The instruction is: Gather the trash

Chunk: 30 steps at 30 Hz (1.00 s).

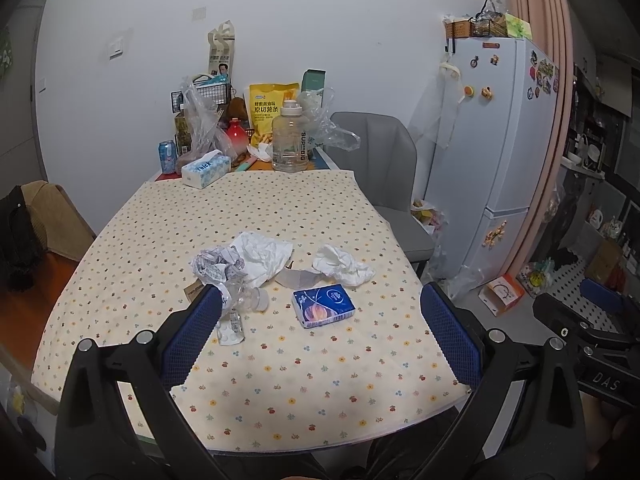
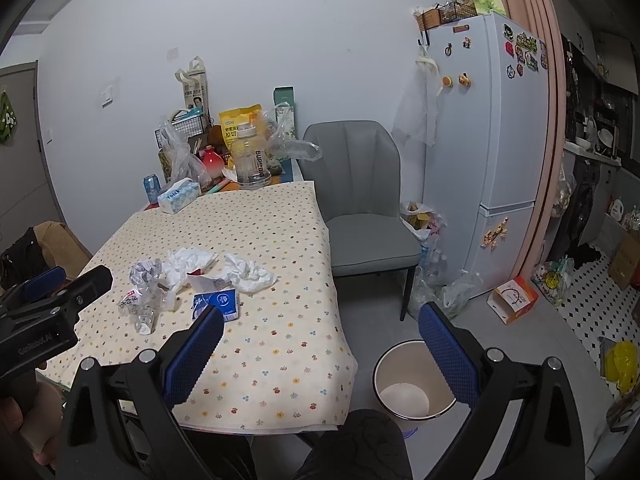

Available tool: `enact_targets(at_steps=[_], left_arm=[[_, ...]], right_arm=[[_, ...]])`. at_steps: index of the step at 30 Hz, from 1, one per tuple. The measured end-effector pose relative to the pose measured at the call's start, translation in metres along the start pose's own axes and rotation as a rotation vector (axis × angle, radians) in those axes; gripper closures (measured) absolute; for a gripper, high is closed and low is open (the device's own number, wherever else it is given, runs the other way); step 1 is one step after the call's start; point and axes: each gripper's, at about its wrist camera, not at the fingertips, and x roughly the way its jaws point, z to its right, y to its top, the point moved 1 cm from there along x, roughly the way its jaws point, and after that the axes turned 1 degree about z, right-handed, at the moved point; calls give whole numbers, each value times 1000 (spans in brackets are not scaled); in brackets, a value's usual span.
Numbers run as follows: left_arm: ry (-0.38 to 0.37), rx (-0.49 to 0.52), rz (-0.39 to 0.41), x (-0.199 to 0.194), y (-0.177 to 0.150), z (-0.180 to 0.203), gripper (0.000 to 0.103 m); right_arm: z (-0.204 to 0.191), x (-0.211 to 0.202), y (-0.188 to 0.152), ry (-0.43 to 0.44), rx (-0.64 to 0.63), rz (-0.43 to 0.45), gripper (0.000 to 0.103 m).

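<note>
Trash lies mid-table on the dotted tablecloth (image 1: 280, 384): crumpled white paper (image 1: 262, 258), a crumpled white tissue (image 1: 342, 266), a crushed clear plastic bottle (image 1: 244, 298), a printed paper ball (image 1: 214, 264) and a blue tissue pack (image 1: 324, 306). My left gripper (image 1: 320, 304) is open and empty, above the table's near edge, short of the trash. My right gripper (image 2: 320, 324) is open and empty, to the right of the table. A white waste bin (image 2: 412, 384) stands on the floor below it. The trash also shows in the right wrist view, including the tissue (image 2: 250, 274) and the pack (image 2: 218, 304).
A tissue box (image 1: 206, 168), soda can (image 1: 168, 156), big water bottle (image 1: 290, 140), snack bag (image 1: 272, 108) and plastic bags crowd the table's far end. A grey chair (image 2: 360, 204) stands right of the table, then a white fridge (image 2: 484, 152). Bags and a box litter the floor.
</note>
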Motion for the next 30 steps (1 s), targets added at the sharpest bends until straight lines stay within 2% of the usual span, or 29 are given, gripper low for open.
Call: enact_targets(at_steps=[30], left_arm=[[-1,3,-1,0,-1,1,5]], right_arm=[[-1,1,-1,5,3,-6,8]])
